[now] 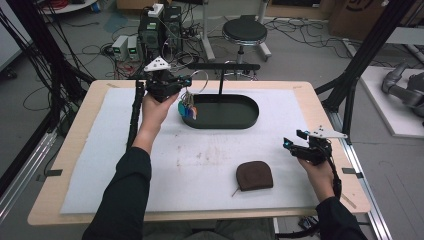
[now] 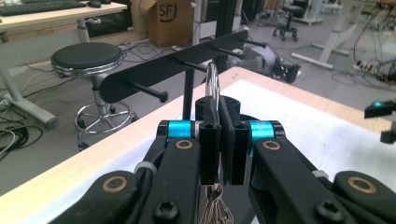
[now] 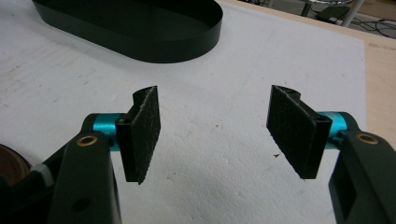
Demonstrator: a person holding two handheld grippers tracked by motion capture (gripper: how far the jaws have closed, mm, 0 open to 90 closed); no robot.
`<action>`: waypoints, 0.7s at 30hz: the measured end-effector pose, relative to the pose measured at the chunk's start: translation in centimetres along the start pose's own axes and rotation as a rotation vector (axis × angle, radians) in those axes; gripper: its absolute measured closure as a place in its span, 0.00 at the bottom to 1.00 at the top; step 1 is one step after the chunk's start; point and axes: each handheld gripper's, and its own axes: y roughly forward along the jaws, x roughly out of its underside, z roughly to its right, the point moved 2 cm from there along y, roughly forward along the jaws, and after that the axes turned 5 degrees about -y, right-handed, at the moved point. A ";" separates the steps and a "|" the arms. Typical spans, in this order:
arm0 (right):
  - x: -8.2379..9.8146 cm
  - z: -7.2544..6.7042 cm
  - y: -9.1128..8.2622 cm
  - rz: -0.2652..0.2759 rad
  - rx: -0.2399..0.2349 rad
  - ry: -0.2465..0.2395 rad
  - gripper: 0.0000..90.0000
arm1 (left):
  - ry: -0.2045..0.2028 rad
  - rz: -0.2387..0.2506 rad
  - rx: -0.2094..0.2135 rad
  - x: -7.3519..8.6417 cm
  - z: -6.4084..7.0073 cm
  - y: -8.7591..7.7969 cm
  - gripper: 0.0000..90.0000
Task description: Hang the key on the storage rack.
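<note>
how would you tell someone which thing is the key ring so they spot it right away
Start at the white mat on the wooden table and find the black oval tray near its far edge, with a black peg rack standing over it. At the tray's left end, the left tool is shut on the key ring, a silver loop with blue tags hanging below, unlike the flat brown pouch lying nearer the person.

A brown pouch (image 1: 254,175) lies near the front of the white mat (image 1: 210,160) covering the wooden table (image 1: 75,145), while a round black stool (image 1: 244,31), computer boxes (image 1: 160,27) and tangled cables (image 1: 90,50) occupy the floor beyond.
</note>
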 end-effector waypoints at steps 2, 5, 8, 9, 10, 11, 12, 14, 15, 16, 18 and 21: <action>0.0 0.0 0.0 0.000 0.000 0.000 0.40 | -0.007 -0.001 -0.004 0.1 -0.2 0.1 0.96; 0.0 0.0 0.1 -0.001 0.000 -0.004 0.40 | -0.027 -0.009 -0.025 0.4 -1.0 0.4 0.96; 0.0 0.0 0.0 -0.001 0.002 -0.002 0.40 | -0.037 -0.013 -0.036 0.6 -1.5 0.5 0.96; 0.0 0.0 0.0 -0.001 0.001 -0.001 0.40 | -0.040 -0.011 -0.039 0.6 -1.6 0.5 0.96; 0.0 0.0 0.0 0.000 0.001 0.001 0.40 | -0.045 -0.009 -0.036 0.7 -1.7 0.5 0.96; 0.0 0.0 0.0 -0.001 0.001 -0.001 0.40 | -0.050 -0.009 -0.039 0.7 -1.7 0.5 0.96; 0.0 0.0 0.0 -0.003 0.000 -0.001 0.40 | -0.052 -0.007 -0.040 0.8 -1.8 0.5 0.96; 0.0 0.0 0.0 -0.002 0.000 -0.002 0.40 | -0.055 -0.006 -0.038 0.8 -1.9 0.5 0.96; 0.0 0.0 0.0 0.000 0.001 -0.002 0.40 | -0.056 -0.010 -0.041 0.8 -1.9 0.6 0.96; 0.0 0.0 0.0 0.000 0.001 -0.004 0.40 | -0.056 -0.010 -0.041 0.8 -1.9 0.6 0.96; 0.0 0.0 0.1 -0.002 -0.001 -0.004 0.40 | -0.063 -0.011 -0.038 1.0 -2.0 0.7 0.96; 0.0 0.0 0.0 0.000 0.000 -0.006 0.40 | -0.070 -0.013 -0.041 1.1 -2.2 0.7 0.96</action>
